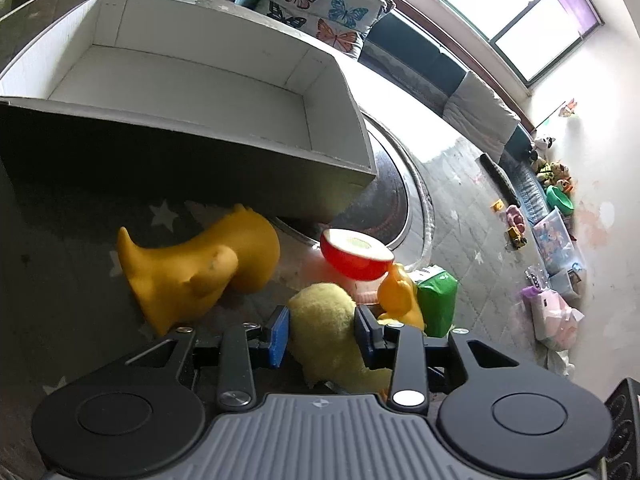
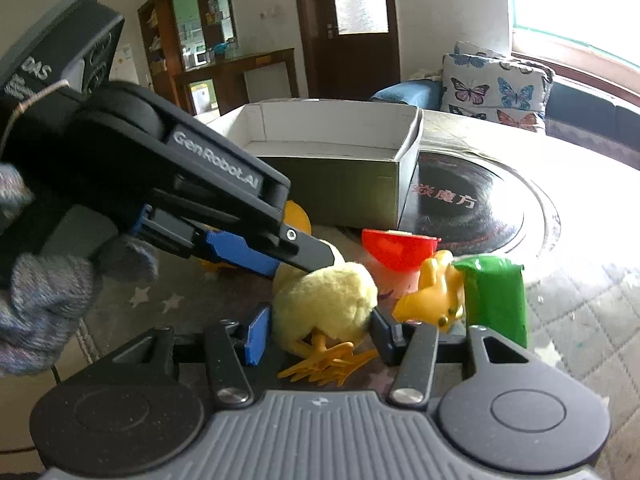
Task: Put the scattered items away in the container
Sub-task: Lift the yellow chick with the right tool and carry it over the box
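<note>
A fluffy yellow plush chick [image 1: 328, 332] [image 2: 324, 304] lies on the star-patterned mat. My left gripper [image 1: 323, 330] [image 2: 304, 264] has its fingers on both sides of the chick, touching it. My right gripper [image 2: 320, 330] is open around the chick's lower body and orange feet. A large yellow rubber toy [image 1: 192, 268], a red apple half [image 1: 356, 254] [image 2: 396, 250], a small yellow toy [image 1: 400, 296] [image 2: 436, 292] and a green packet [image 1: 438, 300] [image 2: 496, 296] lie nearby. The empty white cardboard box [image 1: 192, 80] [image 2: 332, 132] stands behind them.
A round black disc [image 2: 472, 208] lies right of the box. A butterfly cushion [image 1: 320, 0] [image 2: 496, 88] sits on the sofa behind. Toys and bags [image 1: 552, 240] line the wall at right. A gloved hand [image 2: 40, 300] holds the left gripper.
</note>
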Available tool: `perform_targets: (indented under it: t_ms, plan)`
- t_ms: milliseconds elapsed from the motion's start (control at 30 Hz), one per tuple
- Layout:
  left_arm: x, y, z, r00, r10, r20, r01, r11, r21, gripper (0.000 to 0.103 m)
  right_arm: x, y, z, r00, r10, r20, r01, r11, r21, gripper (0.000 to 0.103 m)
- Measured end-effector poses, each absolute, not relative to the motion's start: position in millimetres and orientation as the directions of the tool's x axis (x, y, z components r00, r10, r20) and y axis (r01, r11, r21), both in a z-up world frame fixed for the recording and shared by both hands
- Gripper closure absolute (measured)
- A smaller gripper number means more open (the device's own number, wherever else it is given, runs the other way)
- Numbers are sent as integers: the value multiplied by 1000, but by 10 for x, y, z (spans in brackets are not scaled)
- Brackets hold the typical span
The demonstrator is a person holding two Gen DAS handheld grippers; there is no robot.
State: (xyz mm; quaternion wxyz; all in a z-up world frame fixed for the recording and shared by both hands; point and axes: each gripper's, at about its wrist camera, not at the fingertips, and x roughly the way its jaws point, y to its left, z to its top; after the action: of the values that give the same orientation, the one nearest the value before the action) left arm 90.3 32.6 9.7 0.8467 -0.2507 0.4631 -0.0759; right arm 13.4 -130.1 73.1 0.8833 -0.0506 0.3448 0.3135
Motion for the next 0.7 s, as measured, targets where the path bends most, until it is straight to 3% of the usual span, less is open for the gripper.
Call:
perform_targets:
  t_ms: [367, 700]
  plan:
    - [1025, 265, 33, 554, -356, -753, -110, 865, -490, 59, 107, -1350, 698, 567, 521, -638, -566, 809, 157, 53]
    - [973, 279, 54, 558, -364, -746, -108, 859, -501, 63, 36, -1337, 724, 570, 522, -635, -562, 811, 162, 53]
